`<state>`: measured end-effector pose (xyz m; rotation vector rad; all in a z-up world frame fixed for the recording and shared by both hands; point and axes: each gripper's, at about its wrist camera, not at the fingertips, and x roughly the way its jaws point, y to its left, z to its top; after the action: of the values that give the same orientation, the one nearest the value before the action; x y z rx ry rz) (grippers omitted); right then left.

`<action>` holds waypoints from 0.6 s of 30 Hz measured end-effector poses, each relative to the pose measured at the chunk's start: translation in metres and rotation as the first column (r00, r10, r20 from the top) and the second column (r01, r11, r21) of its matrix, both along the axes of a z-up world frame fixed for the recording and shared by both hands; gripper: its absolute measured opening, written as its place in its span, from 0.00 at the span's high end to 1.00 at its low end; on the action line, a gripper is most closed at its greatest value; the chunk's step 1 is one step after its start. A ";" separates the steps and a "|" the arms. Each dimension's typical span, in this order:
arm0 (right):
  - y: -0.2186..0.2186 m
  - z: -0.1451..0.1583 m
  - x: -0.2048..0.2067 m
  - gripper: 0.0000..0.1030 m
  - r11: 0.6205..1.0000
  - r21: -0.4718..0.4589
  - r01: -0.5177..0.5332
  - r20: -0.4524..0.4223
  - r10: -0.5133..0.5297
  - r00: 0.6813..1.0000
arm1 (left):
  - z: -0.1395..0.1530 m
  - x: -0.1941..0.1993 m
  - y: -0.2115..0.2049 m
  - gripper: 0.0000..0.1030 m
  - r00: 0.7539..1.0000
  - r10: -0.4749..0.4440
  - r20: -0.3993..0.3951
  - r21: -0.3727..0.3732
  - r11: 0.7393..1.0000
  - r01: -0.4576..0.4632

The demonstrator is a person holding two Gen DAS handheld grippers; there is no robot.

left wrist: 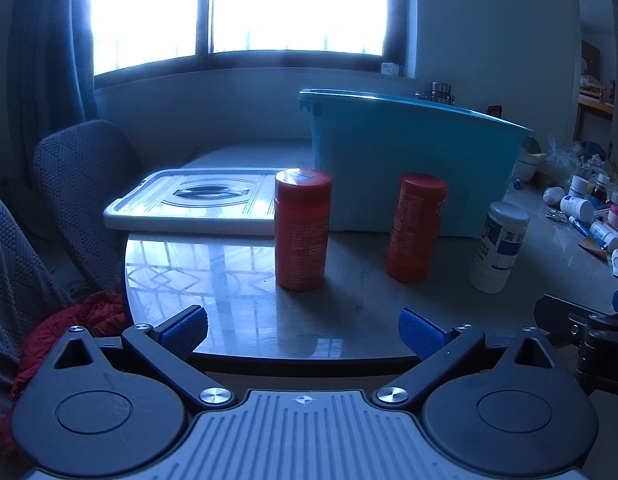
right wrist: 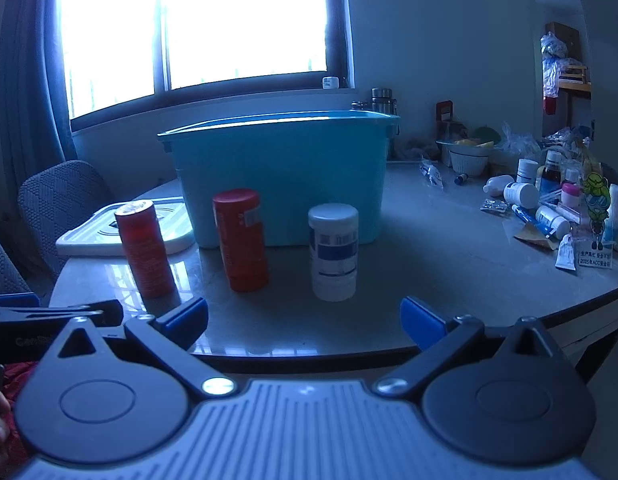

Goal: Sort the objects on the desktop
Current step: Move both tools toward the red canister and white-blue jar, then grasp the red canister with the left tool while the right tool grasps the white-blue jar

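Both claws, left claw [left wrist: 303, 330] and right claw [right wrist: 305, 320], gape empty before a tall red plastic bottle [left wrist: 303, 232] on the desk [left wrist: 237, 304]; likely light, rigid, slick—grasp mid-body.

A: What does the left gripper [left wrist: 303, 332] look like?
B: Black linkage arms, blue ribbed pads at the tips, silver screws and a grey ribbed plate behind.
A: The right gripper [right wrist: 305, 320]?
B: Identical.

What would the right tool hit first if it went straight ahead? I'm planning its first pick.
Probably the white bottle: it stands nearly centred ahead of the open right tool, in front of the blue bin. Depth is hard to judge.
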<state>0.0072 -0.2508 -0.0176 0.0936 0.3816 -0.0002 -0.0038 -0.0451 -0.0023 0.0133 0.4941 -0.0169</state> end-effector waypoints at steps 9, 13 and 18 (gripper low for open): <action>-0.007 -0.011 0.009 0.00 1.000 -0.011 0.007 0.013 -0.007 1.000 | -0.004 0.015 -0.006 0.01 1.000 0.012 0.016 0.000 1.000 -0.012; -0.009 -0.013 0.016 0.00 1.000 -0.004 0.015 0.010 -0.015 1.000 | -0.006 0.026 -0.006 0.01 1.000 0.011 0.015 0.005 1.000 -0.011; -0.010 -0.014 0.027 0.00 1.000 -0.010 0.016 0.016 -0.016 1.000 | -0.009 0.042 -0.004 0.01 1.000 0.007 0.014 0.003 1.000 -0.007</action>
<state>0.0344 -0.2605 -0.0321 0.0867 0.3654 -0.0172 0.0386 -0.0492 -0.0115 0.0149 0.4805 -0.0092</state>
